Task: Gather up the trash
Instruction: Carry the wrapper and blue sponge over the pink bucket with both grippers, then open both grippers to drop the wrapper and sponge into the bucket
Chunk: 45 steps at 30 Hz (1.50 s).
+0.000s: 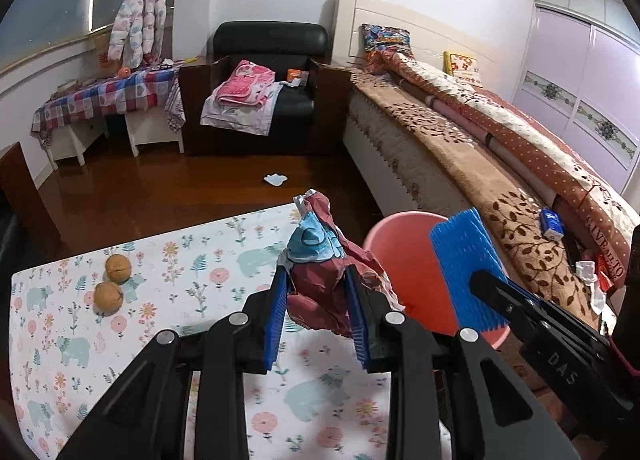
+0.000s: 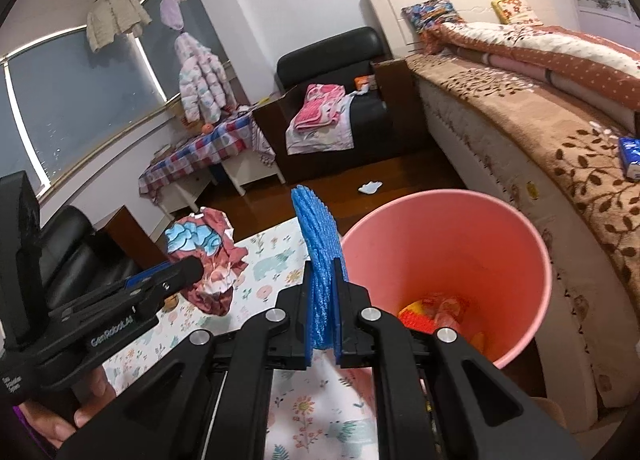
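Floral cloth covers the worktop (image 1: 168,260) below us, with a bed (image 1: 460,148) off to the right. Our left tool (image 1: 316,292) pinches a crumpled red and blue wrapper (image 1: 320,260) between its pads, held above the worktop. Just right of it, our right tool (image 2: 324,284) is clamped on a blue foam sheet (image 2: 318,244) beside the rim of the pink bin (image 2: 460,228). Two walnuts (image 1: 114,280) lie to the left tool's left.

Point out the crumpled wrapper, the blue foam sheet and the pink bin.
crumpled wrapper (image 1: 320,260), left wrist view, on its red middle between the tool's fingers.
blue foam sheet (image 2: 320,260), right wrist view, on its ribbed middle.
pink bin (image 2: 516,228), right wrist view, on its far inner wall.
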Each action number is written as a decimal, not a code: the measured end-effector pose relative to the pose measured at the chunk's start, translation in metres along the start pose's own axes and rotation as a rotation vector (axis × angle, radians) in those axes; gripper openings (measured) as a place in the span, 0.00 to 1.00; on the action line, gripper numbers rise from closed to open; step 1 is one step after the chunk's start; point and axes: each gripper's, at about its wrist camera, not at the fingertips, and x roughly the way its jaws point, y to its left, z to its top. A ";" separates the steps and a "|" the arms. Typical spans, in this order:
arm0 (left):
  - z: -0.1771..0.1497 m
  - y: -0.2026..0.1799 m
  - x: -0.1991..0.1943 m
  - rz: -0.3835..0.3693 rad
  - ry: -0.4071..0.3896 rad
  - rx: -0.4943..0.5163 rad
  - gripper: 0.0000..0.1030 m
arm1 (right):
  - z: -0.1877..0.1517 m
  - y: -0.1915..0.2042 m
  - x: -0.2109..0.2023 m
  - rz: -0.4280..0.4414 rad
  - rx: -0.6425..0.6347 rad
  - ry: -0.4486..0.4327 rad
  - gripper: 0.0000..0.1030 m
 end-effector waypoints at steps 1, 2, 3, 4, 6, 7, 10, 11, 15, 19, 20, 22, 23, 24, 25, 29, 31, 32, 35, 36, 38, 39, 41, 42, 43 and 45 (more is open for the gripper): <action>0.001 -0.003 0.000 -0.004 0.000 0.000 0.27 | 0.001 -0.001 -0.002 -0.007 0.001 -0.005 0.07; 0.001 -0.006 0.000 -0.011 0.000 0.000 0.27 | 0.003 -0.003 -0.004 -0.016 0.003 -0.011 0.07; 0.002 -0.011 0.000 -0.021 0.000 0.000 0.27 | 0.004 -0.006 -0.007 -0.026 0.005 -0.016 0.07; 0.003 -0.014 0.000 -0.029 -0.001 -0.001 0.27 | 0.004 -0.009 -0.009 -0.039 0.008 -0.022 0.07; 0.004 -0.020 0.001 -0.052 -0.003 -0.003 0.27 | 0.008 -0.016 -0.011 -0.056 0.013 -0.028 0.07; 0.005 -0.025 0.002 -0.061 -0.004 0.001 0.27 | 0.009 -0.018 -0.012 -0.063 0.016 -0.032 0.07; 0.007 -0.038 0.005 -0.076 -0.005 0.010 0.27 | 0.011 -0.028 -0.015 -0.094 0.021 -0.043 0.07; 0.007 -0.042 0.007 -0.083 -0.002 0.010 0.27 | 0.012 -0.030 -0.015 -0.101 0.021 -0.045 0.07; 0.008 -0.057 0.017 -0.105 0.015 0.023 0.27 | 0.013 -0.042 -0.014 -0.140 0.021 -0.047 0.07; 0.007 -0.073 0.029 -0.107 0.030 0.062 0.27 | 0.013 -0.056 -0.008 -0.171 0.037 -0.032 0.07; 0.006 -0.078 0.033 -0.107 0.035 0.073 0.28 | 0.014 -0.059 -0.007 -0.175 0.042 -0.028 0.07; 0.005 -0.085 0.040 -0.103 0.044 0.094 0.28 | 0.013 -0.064 -0.003 -0.184 0.056 -0.016 0.07; 0.004 -0.089 0.043 -0.103 0.048 0.101 0.28 | 0.012 -0.068 0.000 -0.191 0.060 -0.007 0.07; 0.003 -0.093 0.047 -0.105 0.054 0.106 0.28 | 0.012 -0.070 0.002 -0.195 0.061 -0.002 0.07; 0.002 -0.096 0.051 -0.105 0.060 0.112 0.28 | 0.011 -0.072 0.004 -0.201 0.062 0.005 0.07; -0.003 -0.101 0.064 -0.104 0.085 0.126 0.28 | 0.008 -0.080 0.014 -0.214 0.069 0.033 0.07; -0.005 -0.102 0.071 -0.102 0.098 0.129 0.29 | 0.007 -0.084 0.019 -0.215 0.073 0.045 0.07; -0.006 -0.102 0.074 -0.100 0.102 0.129 0.29 | 0.006 -0.085 0.021 -0.216 0.075 0.050 0.07; -0.009 -0.102 0.081 -0.097 0.113 0.128 0.30 | 0.006 -0.088 0.027 -0.220 0.079 0.060 0.07; -0.009 -0.102 0.083 -0.097 0.116 0.128 0.30 | 0.006 -0.090 0.029 -0.217 0.084 0.061 0.07; -0.010 -0.101 0.086 -0.098 0.122 0.127 0.32 | 0.006 -0.092 0.033 -0.213 0.090 0.070 0.07; -0.010 -0.100 0.088 -0.098 0.125 0.125 0.32 | 0.005 -0.093 0.034 -0.214 0.088 0.072 0.07; -0.011 -0.100 0.090 -0.100 0.130 0.120 0.34 | 0.005 -0.092 0.037 -0.210 0.086 0.076 0.08; -0.011 -0.099 0.090 -0.103 0.130 0.116 0.35 | 0.006 -0.092 0.038 -0.210 0.085 0.081 0.08; -0.010 -0.098 0.091 -0.106 0.129 0.114 0.38 | 0.006 -0.092 0.039 -0.218 0.082 0.085 0.09; -0.010 -0.097 0.090 -0.109 0.124 0.109 0.44 | 0.005 -0.091 0.041 -0.234 0.075 0.089 0.14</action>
